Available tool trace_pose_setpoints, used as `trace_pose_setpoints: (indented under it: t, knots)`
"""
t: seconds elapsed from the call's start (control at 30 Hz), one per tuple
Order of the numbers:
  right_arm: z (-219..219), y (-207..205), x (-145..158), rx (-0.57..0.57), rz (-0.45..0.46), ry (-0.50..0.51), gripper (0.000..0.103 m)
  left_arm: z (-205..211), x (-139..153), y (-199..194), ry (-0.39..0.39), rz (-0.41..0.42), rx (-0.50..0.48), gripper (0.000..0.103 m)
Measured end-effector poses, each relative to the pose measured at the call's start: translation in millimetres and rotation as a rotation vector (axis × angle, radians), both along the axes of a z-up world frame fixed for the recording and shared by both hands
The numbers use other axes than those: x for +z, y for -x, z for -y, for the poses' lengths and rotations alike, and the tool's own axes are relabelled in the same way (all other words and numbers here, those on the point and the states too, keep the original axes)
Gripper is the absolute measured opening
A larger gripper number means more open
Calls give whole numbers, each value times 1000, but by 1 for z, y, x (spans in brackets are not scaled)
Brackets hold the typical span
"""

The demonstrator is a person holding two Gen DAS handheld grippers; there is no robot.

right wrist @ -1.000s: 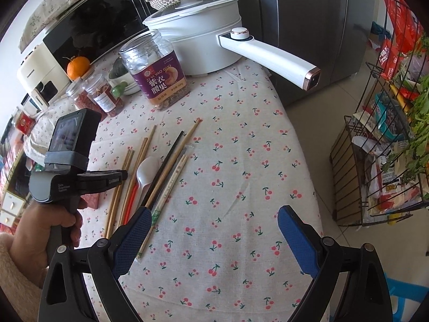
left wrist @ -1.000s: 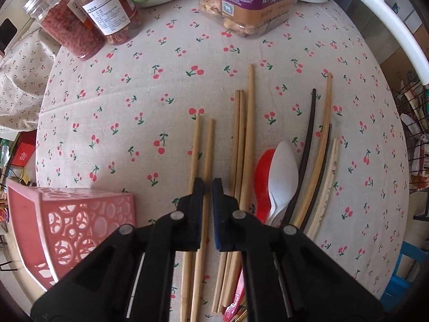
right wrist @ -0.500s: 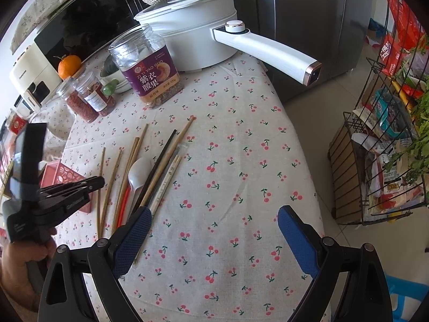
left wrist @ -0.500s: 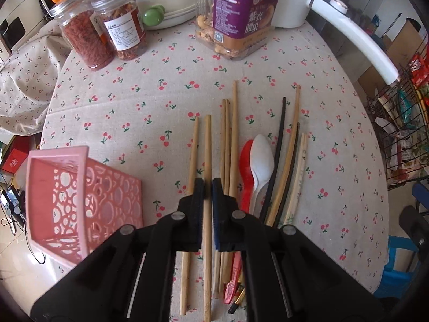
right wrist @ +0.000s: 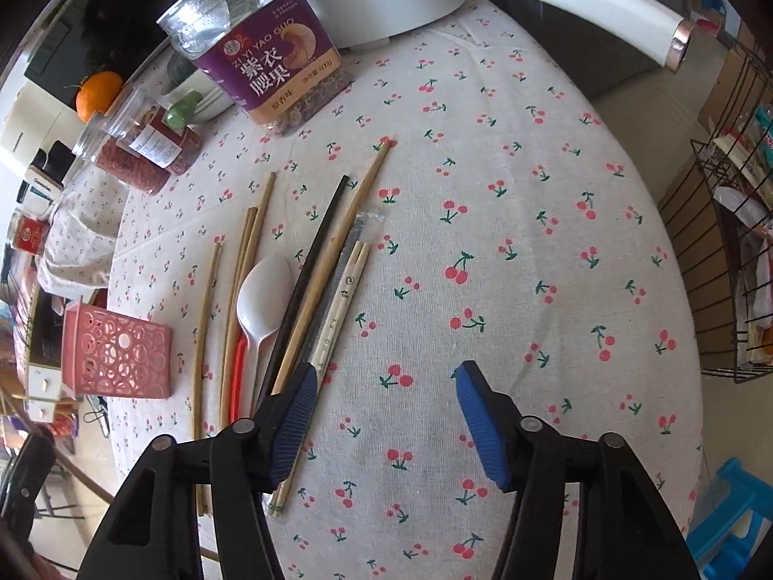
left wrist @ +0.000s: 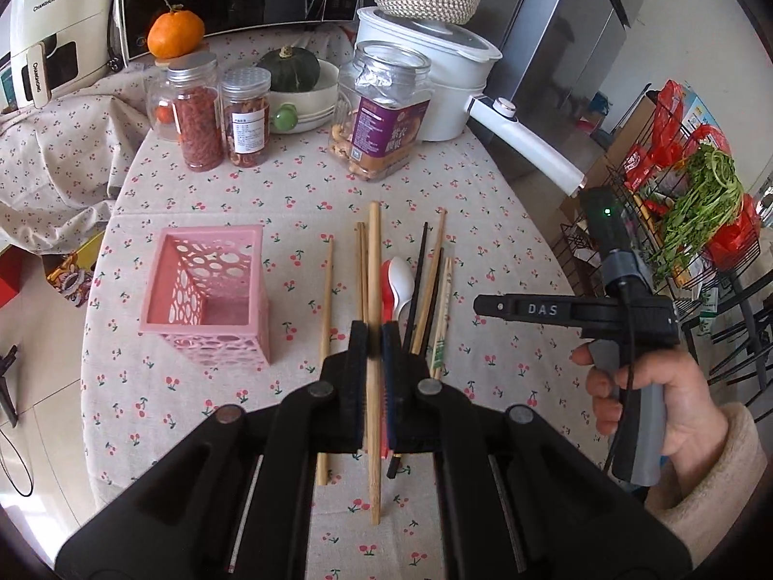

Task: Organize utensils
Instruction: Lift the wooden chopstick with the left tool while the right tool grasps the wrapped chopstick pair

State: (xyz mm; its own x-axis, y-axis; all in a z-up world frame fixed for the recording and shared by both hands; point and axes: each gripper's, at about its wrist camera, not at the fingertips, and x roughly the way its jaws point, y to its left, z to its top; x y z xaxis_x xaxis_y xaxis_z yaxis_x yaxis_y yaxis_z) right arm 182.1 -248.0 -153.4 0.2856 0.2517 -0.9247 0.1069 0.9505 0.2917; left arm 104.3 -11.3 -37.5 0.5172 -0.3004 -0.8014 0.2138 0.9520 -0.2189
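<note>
Wooden chopstick (left wrist: 373,338) is pinched tight in the left gripper (left wrist: 373,343), bottom centre. Right gripper (right wrist: 386,386) has been closing, about half open, nothing between its jaws. Next job, I reckon: swing it over the pink perforated plastic holder (left wrist: 207,290), centre-left, and drop.

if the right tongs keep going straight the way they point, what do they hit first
Probably bare tablecloth: the right tongs aim down just right of the wrapped chopsticks. Their left pad is already beside that pair, so it might graze it; depth is unclear.
</note>
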Motion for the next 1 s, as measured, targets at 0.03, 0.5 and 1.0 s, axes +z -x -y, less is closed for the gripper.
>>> trace_pose_setpoints:
  t: [0.03,0.5,1.0]
  knots:
    - [-2,-3,-4,-3,-5,8,49,-2,1,1,3,5,-5,7]
    - [-44,-29,-14,37,-37,212,36,-26,1,11,43,-12,2,7]
    - [-23,-31,-20,-1,-19,206,36,-28,-2,11,25,-8,21,7]
